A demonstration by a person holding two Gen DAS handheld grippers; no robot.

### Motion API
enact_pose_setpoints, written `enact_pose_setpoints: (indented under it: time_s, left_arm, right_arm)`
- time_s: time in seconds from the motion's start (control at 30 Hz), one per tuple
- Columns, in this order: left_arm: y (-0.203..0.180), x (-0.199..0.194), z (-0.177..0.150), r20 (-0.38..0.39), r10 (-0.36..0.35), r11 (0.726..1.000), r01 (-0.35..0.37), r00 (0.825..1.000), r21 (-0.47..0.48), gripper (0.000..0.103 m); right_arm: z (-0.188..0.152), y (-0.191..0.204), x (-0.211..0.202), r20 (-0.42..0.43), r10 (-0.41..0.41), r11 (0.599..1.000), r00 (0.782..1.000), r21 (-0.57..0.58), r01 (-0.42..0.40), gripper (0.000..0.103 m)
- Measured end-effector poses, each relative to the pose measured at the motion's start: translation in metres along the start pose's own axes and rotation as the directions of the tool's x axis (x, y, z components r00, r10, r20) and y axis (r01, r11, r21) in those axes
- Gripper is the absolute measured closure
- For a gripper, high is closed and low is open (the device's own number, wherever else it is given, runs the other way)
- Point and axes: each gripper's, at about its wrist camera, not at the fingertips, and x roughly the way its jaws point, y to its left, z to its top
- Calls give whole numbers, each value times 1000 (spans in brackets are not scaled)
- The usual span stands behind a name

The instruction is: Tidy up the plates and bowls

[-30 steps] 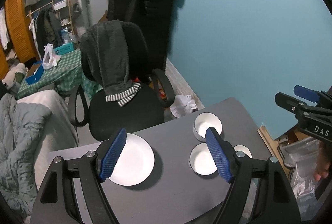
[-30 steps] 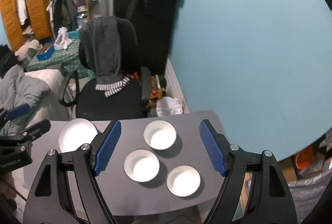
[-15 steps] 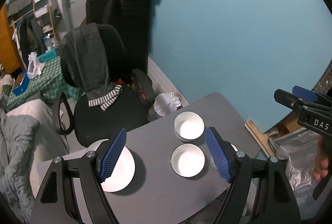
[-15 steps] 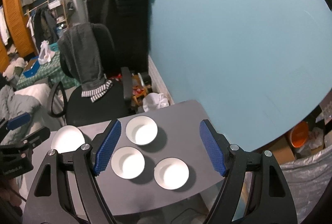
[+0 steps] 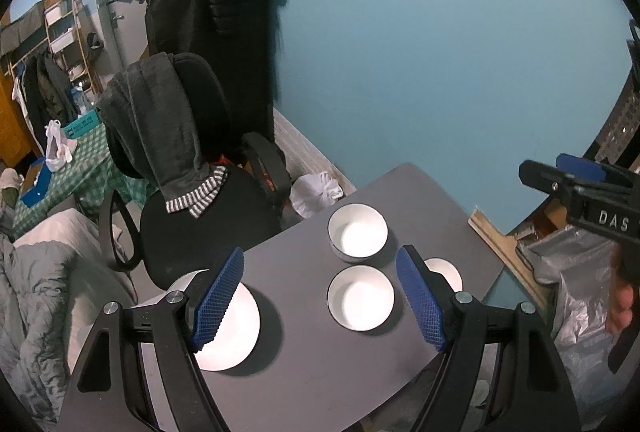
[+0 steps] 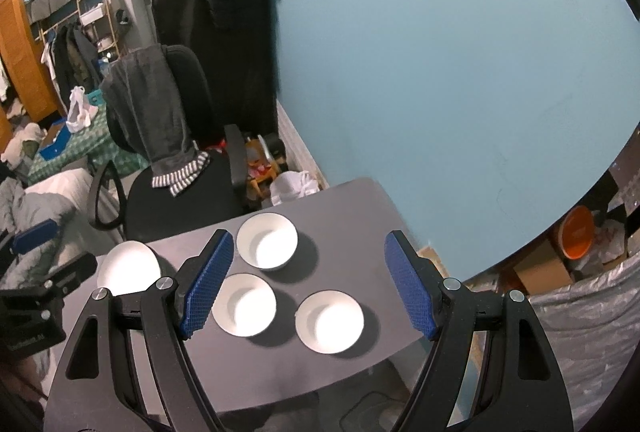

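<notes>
Both my grippers have rolled and slid sideways over the table (image 6: 352,208). Left gripper (image 5: 320,300) and right gripper (image 6: 306,282) hang released, empty, above three bowls (image 6: 267,241) and a plate (image 5: 236,332).

In the left wrist view, a blue pad hides most of 1 bowl (image 5: 446,272).

Both cameras look steeply down from above the near edge of the grey counter (image 5: 360,360), each along its own blue fingers (image 5: 218,302), toward the blue wall. The left one stands nearer the left edge, the right one nearer the right corner. They share the white dishes and the black chair (image 6: 192,188).
</notes>
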Motion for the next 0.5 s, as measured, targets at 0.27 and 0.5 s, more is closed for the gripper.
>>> enact_pose_setpoints:
  time_s: [0.27, 0.5]
  left_arm:
    - [3, 2, -16, -13, 29, 999, -29, 999, 28, 23]
    - [11, 9, -24, -35, 2, 1000, -2, 999, 3, 23]
  right_arm:
    - [-10, 2, 4, -13, 18, 1000, 1000, -5, -19, 26]
    - [-20, 7, 12, -51, 18, 999, 999, -43, -20, 26]
